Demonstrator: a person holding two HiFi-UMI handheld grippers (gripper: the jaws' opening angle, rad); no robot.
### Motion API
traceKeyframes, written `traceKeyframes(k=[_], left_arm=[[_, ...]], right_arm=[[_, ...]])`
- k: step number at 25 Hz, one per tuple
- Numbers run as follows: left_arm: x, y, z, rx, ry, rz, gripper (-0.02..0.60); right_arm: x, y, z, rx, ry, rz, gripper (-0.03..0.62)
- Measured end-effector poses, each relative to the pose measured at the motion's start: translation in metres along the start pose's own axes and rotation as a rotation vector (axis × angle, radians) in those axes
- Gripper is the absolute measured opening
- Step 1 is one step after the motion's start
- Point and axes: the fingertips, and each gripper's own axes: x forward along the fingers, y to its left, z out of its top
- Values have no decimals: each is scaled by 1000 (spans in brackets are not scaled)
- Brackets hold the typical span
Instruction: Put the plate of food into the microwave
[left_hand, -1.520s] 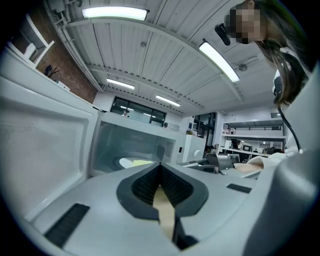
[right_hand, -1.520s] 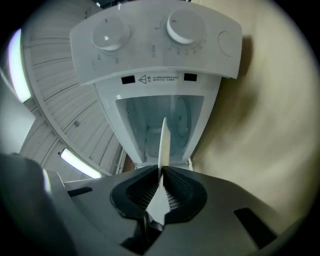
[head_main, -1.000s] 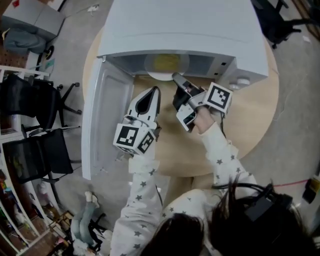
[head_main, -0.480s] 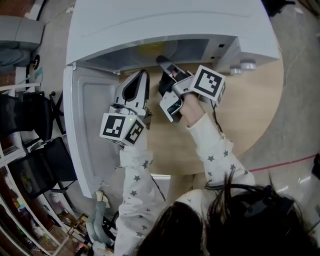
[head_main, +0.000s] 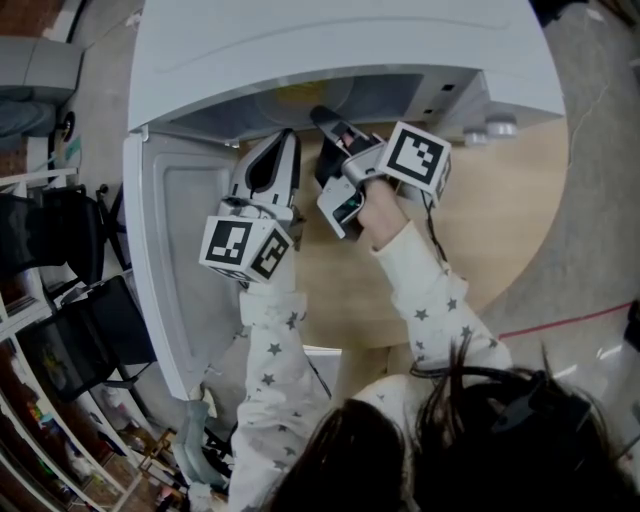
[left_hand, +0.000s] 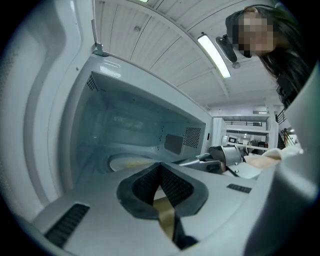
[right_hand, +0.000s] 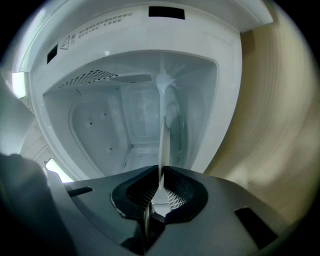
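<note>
right gripper (right_hand: 160, 184) is clamped on the plate (right_hand: 163, 125) rim, plate pointing straight ahead into the microwave (head_main: 330, 40) cavity; left gripper (left_hand: 160, 167) alongside, jaws together on nothing

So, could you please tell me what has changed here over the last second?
The right gripper has pushed the plate from the mouth of the microwave deeper into the cavity. The left gripper has come forward beside it to the opening. Unchanged: the right jaws stay clamped on the plate's rim, the left jaws stay shut and empty, and the door stays open.
</note>
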Motion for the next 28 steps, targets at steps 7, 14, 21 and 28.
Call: traceKeyframes(k=[7,14,21,28], left_arm=[[-1,1,-6,3,16,-8,-3],[-2,2,-7,3,12,-4,-3],[-4,1,-14,-1,18,-4,-3],[-10,-5,-9,2,10,3,-3]], right_arm=[[0,-7,-1,-44,22,-51,23],[0,-15,-1,-20,15,-56,25],[1,-22,-8,39,41,-29,75],[-16,-14,-15,23,87,-13,75]])
